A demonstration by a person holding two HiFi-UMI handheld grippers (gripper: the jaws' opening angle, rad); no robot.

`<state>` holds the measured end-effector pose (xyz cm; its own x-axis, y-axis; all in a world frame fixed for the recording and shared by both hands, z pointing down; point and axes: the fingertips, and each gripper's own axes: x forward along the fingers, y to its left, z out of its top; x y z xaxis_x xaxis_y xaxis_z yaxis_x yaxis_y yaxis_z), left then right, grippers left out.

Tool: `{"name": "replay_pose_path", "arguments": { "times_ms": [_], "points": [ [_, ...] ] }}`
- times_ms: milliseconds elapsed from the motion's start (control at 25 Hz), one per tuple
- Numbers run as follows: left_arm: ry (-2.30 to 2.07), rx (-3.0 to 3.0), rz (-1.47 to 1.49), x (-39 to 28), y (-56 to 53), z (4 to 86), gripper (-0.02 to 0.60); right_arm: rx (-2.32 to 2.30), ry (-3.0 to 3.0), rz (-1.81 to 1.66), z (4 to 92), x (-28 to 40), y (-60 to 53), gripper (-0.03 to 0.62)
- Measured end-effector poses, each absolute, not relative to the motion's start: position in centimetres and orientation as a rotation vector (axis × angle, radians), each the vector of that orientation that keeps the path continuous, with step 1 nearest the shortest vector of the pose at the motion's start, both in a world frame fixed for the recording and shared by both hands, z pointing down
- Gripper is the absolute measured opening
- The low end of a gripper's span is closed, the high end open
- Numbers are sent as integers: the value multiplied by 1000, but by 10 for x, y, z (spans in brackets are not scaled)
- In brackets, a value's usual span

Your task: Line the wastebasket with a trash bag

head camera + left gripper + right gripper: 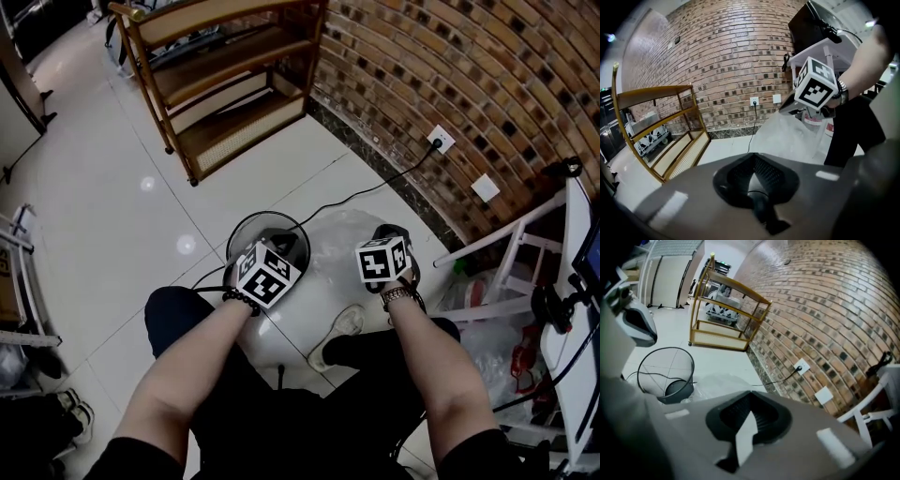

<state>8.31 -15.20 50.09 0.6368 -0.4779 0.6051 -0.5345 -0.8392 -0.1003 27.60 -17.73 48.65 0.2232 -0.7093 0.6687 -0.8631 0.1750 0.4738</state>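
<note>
A black wire wastebasket (246,230) stands on the white tile floor in front of my knees; the right gripper view shows it (665,373) empty, down to the left. A clear trash bag (342,246) hangs spread between both grippers, to the basket's right. My left gripper (279,247) hovers over the basket's near rim, shut, with a thin wedge of film in its jaws (757,185). My right gripper (389,234) is higher, shut on a white fold of the bag (746,432). In the left gripper view the bag (787,138) drapes down from the right gripper (790,108).
A wooden shelf unit (225,84) stands at the back. A brick wall (450,75) runs along the right with a socket (440,140) and a black cable (347,197) across the floor. A white frame (525,262) is at the right, my shoe (342,330) below the bag.
</note>
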Motion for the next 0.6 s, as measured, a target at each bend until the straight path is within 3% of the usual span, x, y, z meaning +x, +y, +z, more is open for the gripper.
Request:
{"name": "replay_pose_path", "arguments": {
  "times_ms": [400,600],
  "points": [
    [-817,2669,853,77,-146,489,3,1644,-1549,82,406,283,-178,3],
    [-770,2568,757,77,-148,495,84,1677,-1571,32,370,280,-174,3]
  ]
}}
